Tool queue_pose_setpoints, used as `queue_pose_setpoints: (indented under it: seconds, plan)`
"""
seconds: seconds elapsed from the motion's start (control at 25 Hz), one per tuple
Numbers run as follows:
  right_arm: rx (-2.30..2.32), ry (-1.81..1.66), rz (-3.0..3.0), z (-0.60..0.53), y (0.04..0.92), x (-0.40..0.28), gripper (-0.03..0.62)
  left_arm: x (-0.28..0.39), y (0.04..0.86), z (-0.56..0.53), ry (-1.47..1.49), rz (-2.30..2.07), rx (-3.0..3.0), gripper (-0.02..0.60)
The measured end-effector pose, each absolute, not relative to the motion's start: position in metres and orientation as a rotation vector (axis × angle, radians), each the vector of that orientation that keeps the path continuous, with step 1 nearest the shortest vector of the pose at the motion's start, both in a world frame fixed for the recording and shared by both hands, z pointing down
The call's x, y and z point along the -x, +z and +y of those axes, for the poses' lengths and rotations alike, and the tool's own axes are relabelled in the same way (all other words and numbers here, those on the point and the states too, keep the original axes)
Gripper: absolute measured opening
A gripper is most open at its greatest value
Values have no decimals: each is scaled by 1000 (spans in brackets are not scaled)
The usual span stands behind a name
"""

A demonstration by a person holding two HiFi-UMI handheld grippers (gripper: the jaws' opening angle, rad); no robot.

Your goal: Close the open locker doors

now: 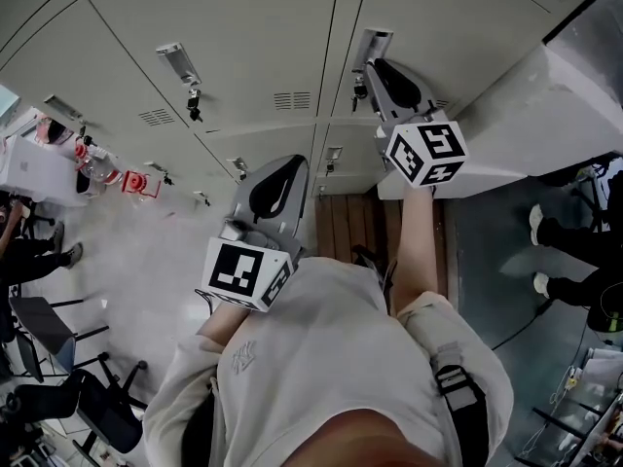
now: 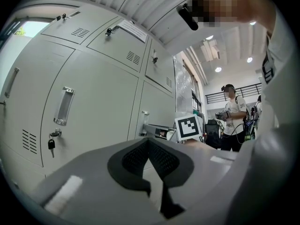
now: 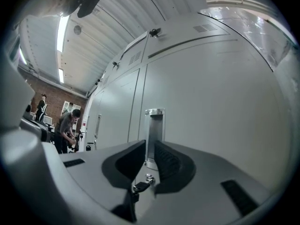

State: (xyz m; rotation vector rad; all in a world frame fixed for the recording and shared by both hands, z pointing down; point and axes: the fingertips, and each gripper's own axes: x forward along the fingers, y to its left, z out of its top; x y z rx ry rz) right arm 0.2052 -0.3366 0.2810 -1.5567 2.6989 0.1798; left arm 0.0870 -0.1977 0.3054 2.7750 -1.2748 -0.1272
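Observation:
A bank of grey lockers point(image 1: 243, 56) fills the head view. One open locker door point(image 1: 526, 115) sticks out from the bank at the right. My right gripper point(image 1: 382, 74) is held up against the lockers just left of that door, below a metal handle point(image 1: 373, 45). In the right gripper view its jaws stand a narrow gap apart, with the handle point(image 3: 154, 132) and a key point(image 3: 140, 186) showing between them and nothing held. My left gripper point(image 1: 271, 191) hangs lower, off the lockers, its jaws shut and empty. In the left gripper view a handle point(image 2: 64, 106) and key point(image 2: 50, 144) show on a closed door.
Wooden flooring point(image 1: 350, 224) lies at the foot of the lockers. Chairs point(image 1: 58, 339) and a seated person point(image 1: 29, 246) are at the left. More feet and cables point(image 1: 545, 261) are at the right. A person point(image 2: 230, 116) stands farther down the room.

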Motion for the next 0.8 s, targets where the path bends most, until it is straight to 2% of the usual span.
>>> queue_pose_setpoints:
  seconds: [0.32,0.48,0.8]
  plan:
    - [1534,283,2655,-294,257,-195,54,-71,307,-180,-149,-1299,-2756,9]
    - [1553,329,2629,-250,249,-176,24,-54,304,-171,-163,-1297,-2759,8]
    - [1624,223,2582,-171,261,-121,14,-10,297,-156,-166,-1234,-2785,9]
